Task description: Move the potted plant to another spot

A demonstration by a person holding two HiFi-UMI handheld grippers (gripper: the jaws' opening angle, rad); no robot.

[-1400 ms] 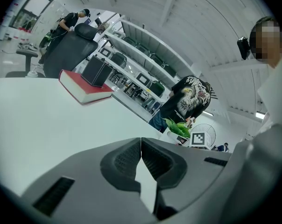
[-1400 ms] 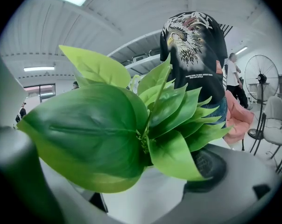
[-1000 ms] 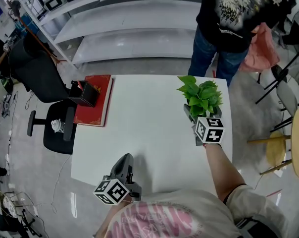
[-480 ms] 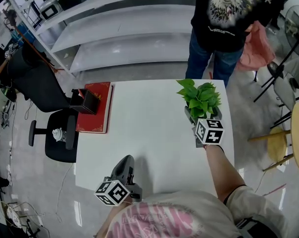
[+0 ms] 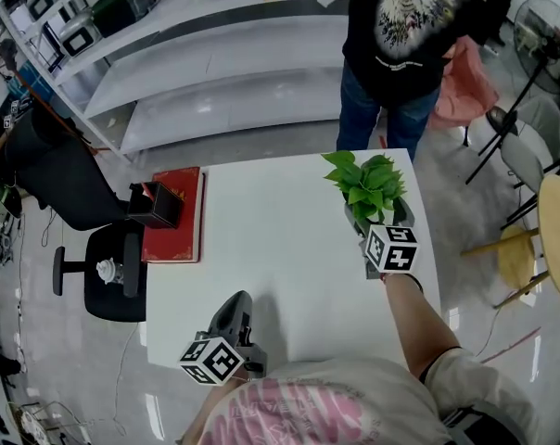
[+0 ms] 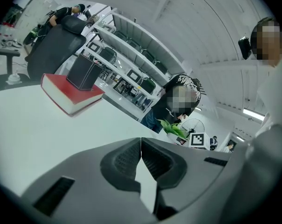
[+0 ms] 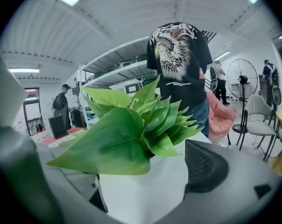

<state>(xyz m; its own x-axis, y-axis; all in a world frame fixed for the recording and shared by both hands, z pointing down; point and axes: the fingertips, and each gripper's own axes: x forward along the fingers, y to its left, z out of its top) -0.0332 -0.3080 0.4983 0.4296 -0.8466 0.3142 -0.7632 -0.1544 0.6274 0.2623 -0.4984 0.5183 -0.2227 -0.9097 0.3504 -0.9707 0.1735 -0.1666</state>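
My right gripper (image 5: 377,221) grips green-leafed plant in white pot (image 7: 141,190), white table's (image 5: 280,239) 2 o'clock; left gripper (image 6: 141,146) clenched empty, 7 o'clock.

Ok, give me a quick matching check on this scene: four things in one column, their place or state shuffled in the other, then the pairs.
1. potted plant
2. red book
3. black box
4. left gripper

A. standing on the red book
B. shut on nothing, by the table's near edge
C. gripped by the right gripper
D. lying flat at the table's left edge

Pairs: 1-C, 2-D, 3-A, 4-B.
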